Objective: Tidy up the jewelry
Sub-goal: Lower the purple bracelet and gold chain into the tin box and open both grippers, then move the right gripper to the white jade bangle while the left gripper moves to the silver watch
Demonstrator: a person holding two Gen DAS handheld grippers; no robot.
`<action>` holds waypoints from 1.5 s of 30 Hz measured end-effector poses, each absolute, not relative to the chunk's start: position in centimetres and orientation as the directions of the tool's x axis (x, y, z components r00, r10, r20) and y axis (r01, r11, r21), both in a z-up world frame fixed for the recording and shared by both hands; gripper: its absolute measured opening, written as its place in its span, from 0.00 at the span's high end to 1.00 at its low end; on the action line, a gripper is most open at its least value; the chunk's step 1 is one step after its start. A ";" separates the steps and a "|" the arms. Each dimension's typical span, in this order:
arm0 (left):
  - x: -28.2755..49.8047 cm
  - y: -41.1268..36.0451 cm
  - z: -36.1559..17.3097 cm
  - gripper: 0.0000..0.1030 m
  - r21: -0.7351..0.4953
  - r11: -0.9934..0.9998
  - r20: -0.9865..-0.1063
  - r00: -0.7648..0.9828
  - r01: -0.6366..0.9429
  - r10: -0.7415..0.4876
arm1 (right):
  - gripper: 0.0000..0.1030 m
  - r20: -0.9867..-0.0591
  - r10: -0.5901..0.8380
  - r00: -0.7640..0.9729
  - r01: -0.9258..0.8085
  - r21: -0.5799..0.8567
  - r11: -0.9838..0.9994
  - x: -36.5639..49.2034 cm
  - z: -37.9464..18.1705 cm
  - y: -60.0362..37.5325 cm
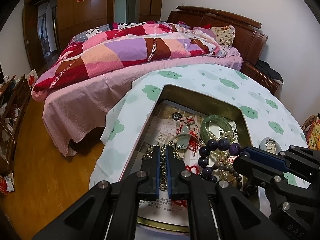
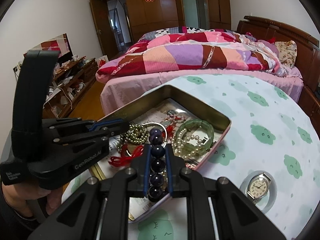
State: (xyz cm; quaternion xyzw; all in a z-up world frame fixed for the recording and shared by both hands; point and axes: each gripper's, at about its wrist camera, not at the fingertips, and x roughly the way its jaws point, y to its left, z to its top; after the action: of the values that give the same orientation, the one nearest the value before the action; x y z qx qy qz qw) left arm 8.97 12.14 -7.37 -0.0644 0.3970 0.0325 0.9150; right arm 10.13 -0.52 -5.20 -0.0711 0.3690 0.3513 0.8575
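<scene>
both tongs sit over the open tin (image 2: 200, 104), angled down into it, each nipped on a separate strand. reads like the two are being teased apart before sorting.

left tongs (image 1: 164, 150): nearly closed, blue pads clamped on the small metallic bead chain (image 1: 163, 168), which runs straight down the slot between them. the rest of that chain lies heaped in the tin's left part, seen from the right wrist view.

right tongs (image 2: 158, 150): closed down to the width of one bead, gripping the dark purple bead bracelet (image 2: 157, 152). several beads line up between the pads and a couple more stick out past the tips. big round beads, so my guess is the grip is along the string to stop it rolling out.

deeper in the tin: red cord (image 2: 122, 159) tangled under the chain, a pearl strand (image 2: 190, 140) looped across a green bangle (image 2: 195, 127), and a pale jade pendant (image 1: 184, 139) on red thread. everything overlaps, so lifting one piece likely drags neighbours.

the tin rests on a table (image 2: 260, 120) with a cloud-print cloth. a wristwatch (image 2: 258, 185) sits on a round stand just right of the tin, apart from the pile, maybe already sorted.

beyond that, the bed (image 2: 200, 56) with a patchwork quilt.
</scene>
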 end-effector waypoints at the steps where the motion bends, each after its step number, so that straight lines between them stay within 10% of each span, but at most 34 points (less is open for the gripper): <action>1: 9.0 12.1 -7.4 0.95 -0.093 0.990 -0.732 0.682 -0.105 0.003 | 0.84 -0.684 0.549 0.480 -0.656 0.136 0.743 10.1 -5.2 -0.5; 11: 8.9 12.1 -7.2 0.92 -0.110 0.987 -0.729 0.684 -0.115 -0.001 | 0.83 -0.686 0.547 0.479 -0.655 0.135 0.743 10.1 -5.4 -0.7; 14: 8.7 12.3 -6.7 0.53 -0.131 0.984 -0.718 0.696 -0.119 -0.012 | 0.68 -0.684 0.545 0.485 -0.650 0.135 0.748 10.2 -5.4 -0.8; 17: 8.3 12.4 -6.1 0.39 -0.183 0.977 -0.695 0.718 -0.109 -0.050 | 0.33 -0.675 0.560 0.481 -0.649 0.155 0.744 10.2 -5.5 -1.4; 20: 8.1 11.6 -5.5 0.29 -0.157 0.982 -0.682 0.731 -0.101 -0.034 | 0.33 -0.671 0.564 0.481 -0.641 0.169 0.749 10.3 -5.5 -1.9; 45: 8.1 5.0 -5.8 0.29 -0.005 0.996 -0.682 0.729 -0.088 0.060 | 0.42 -0.771 0.297 0.563 -0.281 0.160 0.946 14.3 -8.2 -15.7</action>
State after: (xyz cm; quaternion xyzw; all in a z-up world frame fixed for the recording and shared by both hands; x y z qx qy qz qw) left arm 8.15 5.05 -5.80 -0.0186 0.3658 0.0398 0.9297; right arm 14.31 -15.69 -8.18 0.0094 0.4380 0.1634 0.8839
